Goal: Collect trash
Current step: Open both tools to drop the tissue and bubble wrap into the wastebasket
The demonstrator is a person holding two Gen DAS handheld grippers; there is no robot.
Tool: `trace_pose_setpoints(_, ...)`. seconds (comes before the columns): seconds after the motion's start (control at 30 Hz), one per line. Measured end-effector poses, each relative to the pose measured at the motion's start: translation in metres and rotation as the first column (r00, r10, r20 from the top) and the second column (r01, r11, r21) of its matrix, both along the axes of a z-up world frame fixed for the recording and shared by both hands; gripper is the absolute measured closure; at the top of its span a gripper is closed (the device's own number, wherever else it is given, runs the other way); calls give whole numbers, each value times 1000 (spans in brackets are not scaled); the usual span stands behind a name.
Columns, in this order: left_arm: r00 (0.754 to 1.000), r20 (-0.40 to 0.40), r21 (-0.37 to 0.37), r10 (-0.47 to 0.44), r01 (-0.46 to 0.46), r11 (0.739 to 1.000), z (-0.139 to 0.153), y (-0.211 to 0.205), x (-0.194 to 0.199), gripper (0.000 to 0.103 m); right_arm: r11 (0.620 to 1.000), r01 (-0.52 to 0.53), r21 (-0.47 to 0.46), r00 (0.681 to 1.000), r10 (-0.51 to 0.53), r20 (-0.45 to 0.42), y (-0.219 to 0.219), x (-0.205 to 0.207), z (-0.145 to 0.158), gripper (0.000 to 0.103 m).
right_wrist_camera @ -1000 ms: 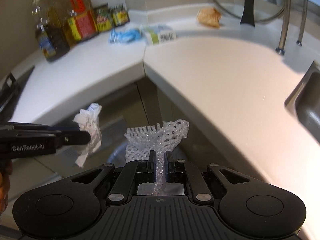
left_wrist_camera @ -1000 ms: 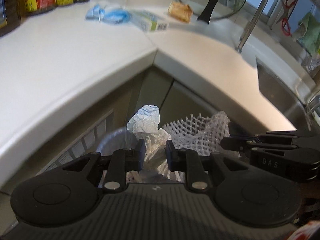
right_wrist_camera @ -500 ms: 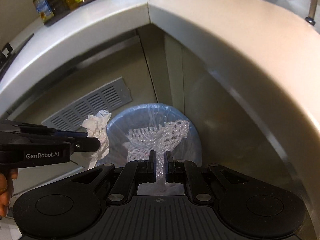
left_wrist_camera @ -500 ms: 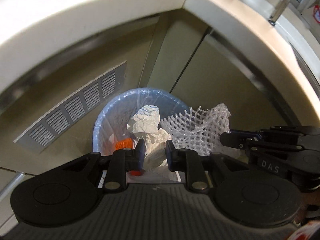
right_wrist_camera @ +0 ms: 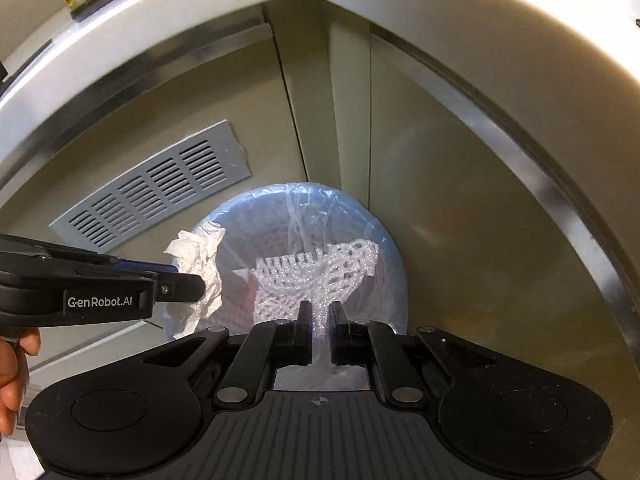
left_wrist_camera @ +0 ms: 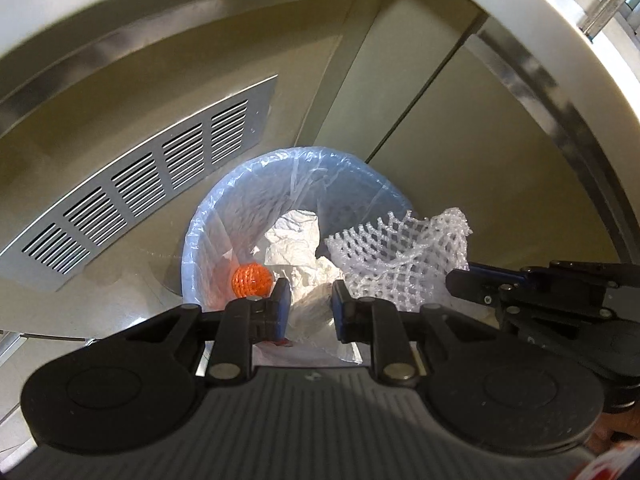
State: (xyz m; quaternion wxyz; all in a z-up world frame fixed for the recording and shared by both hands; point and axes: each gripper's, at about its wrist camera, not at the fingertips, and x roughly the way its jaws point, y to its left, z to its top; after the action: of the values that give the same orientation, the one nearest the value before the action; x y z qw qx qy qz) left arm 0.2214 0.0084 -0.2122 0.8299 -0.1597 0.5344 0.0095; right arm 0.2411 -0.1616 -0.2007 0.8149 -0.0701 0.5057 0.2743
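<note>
Round bin lined with a pale blue plastic bag (left_wrist_camera: 296, 184) sits below and ahead of both jaws, under the desk edge (right_wrist_camera: 500, 24). Right gripper (right_wrist_camera: 319, 322), jaws nearly closed, pinches white foam fruit netting (right_wrist_camera: 316, 276) over the opening. Left gripper (left_wrist_camera: 308, 300), jaws narrowly parted, grips crumpled white tissue (left_wrist_camera: 298, 248), presumably positioned for dropping. Orange mesh ball (left_wrist_camera: 252, 282) already lies inside.

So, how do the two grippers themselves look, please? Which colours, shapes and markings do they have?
Both are matte black plastic. The left gripper has blue finger pads, round discs on its ribbed body and silver rivets. The right gripper has the same shape, with a small crosshair mark. White "GenRobot.AI" lettering is on the left one's side. A bare hand shows; no cables visible.
</note>
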Motion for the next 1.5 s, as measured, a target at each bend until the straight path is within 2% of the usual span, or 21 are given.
trace_pose_setpoints(0.5, 1000, -15, 5, 11, -11, 1000, -11, -4, 7, 82, 1000, 3, -8, 1000, -3, -9, 2, 5, -8, 95)
trace_pose_setpoints(0.57, 1000, -19, 7, 16, -16, 1000, -12, -3, 8, 78, 1000, 3, -8, 1000, -3, -9, 2, 6, -8, 95)
trace_pose_setpoints(0.63, 999, -24, 13, 27, -27, 1000, -12, -1, 8, 65, 1000, 3, -7, 1000, -3, -8, 2, 5, -7, 95)
trace_pose_setpoints(0.7, 999, -20, 21, 35, -35, 999, -12, 1, 7, 60, 1000, 3, -7, 1000, -3, -7, 2, 5, -6, 95)
trace_pose_setpoints(1.27, 998, -24, 39, 54, -54, 998, -3, 5, -17, 60, 1000, -1, 3, 1000, 1, 3, 5, 6, 1, 95)
trace_pose_setpoints(1.5, 997, -25, 35, 67, -66, 997, 2, 0, -25, 60, 999, 15, 51, 1000, -14, -22, 2, 9, -1, 94)
